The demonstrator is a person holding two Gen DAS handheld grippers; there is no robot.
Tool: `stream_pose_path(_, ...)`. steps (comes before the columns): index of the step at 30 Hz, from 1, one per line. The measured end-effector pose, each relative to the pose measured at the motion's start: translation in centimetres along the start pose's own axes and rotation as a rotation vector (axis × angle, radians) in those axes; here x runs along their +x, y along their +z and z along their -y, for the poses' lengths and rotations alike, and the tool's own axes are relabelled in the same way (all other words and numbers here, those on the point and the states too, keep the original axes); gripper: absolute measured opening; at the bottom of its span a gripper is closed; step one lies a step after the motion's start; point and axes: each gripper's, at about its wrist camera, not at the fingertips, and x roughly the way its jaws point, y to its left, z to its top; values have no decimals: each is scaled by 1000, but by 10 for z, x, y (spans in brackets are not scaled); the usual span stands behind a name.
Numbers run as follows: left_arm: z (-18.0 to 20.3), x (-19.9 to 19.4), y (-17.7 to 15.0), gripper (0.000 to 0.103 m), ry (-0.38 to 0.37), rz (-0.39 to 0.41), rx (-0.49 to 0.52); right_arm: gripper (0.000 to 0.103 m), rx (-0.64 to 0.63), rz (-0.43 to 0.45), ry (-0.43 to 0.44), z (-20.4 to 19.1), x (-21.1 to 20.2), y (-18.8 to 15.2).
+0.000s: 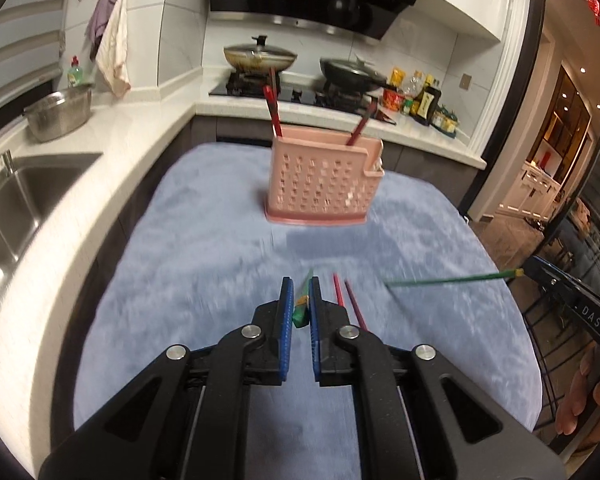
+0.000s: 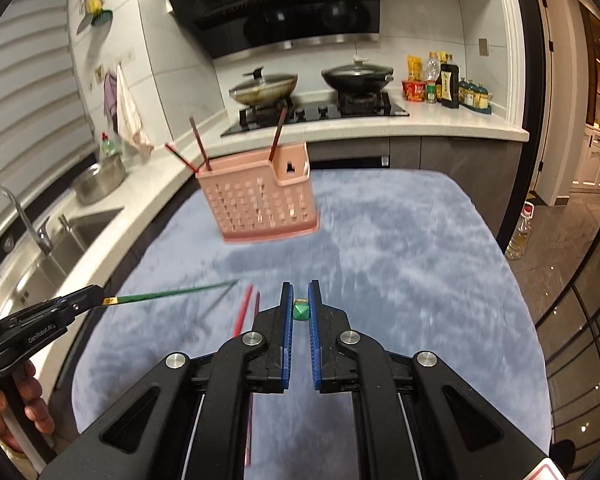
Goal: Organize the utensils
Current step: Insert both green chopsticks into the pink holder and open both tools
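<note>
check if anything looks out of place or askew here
Nothing is spilled or broken. Two red chopsticks lie loose on the blue cloth instead of standing in the pink holder, where other red ones lean apart. Left tongs and right tongs each grip a green chopstick.

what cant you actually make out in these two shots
- Tip of the green chopstick in the left tool: left wrist view, hidden between the fingers.
- Length of the right tool's green chopstick: right wrist view, seen end-on, only its butt shows.
- Inside of the pink holder: both views, wall hides it, motion-blurred.
- Two red chopsticks on the blue cloth: near ends behind the left tool.
</note>
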Motion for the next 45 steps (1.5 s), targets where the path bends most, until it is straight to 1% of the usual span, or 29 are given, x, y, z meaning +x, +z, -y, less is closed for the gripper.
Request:
stream_pose_path(6, -4, 1, 33, 7, 13, 46, -7, 7, 11, 36, -4, 1, 0, 22)
stream_pose_path(16, -3, 3, 85, 7, 18, 133, 14, 7, 44, 91, 37, 8, 10, 69)
stream_pose_path(22, 2, -6, 125, 7, 10, 215, 26, 7, 57, 146, 66, 7, 14, 106)
stream_pose_path(26, 4, -13, 157, 6, -4, 275, 27, 7, 81, 191, 103, 6, 22, 138)
stream_pose_path(29, 8, -14, 186, 6, 1, 337, 33, 7, 102, 222, 134, 3, 32, 162)
stream_pose_path(34, 12, -7, 235, 6, -2, 430, 24, 7, 95, 264, 144, -6, 52, 201)
stream_pose_path(37, 14, 2, 259, 6, -2, 471, 26, 7, 104, 279, 151, -11, 68, 224)
stream_pose_path(41, 14, 19, 276, 6, -5, 474, 26, 7, 127, 287, 168, -15, 88, 244)
stream_pose_path(45, 13, 44, 282, 6, 6, 459, 31, 7, 125, 281, 169, -22, 111, 256)
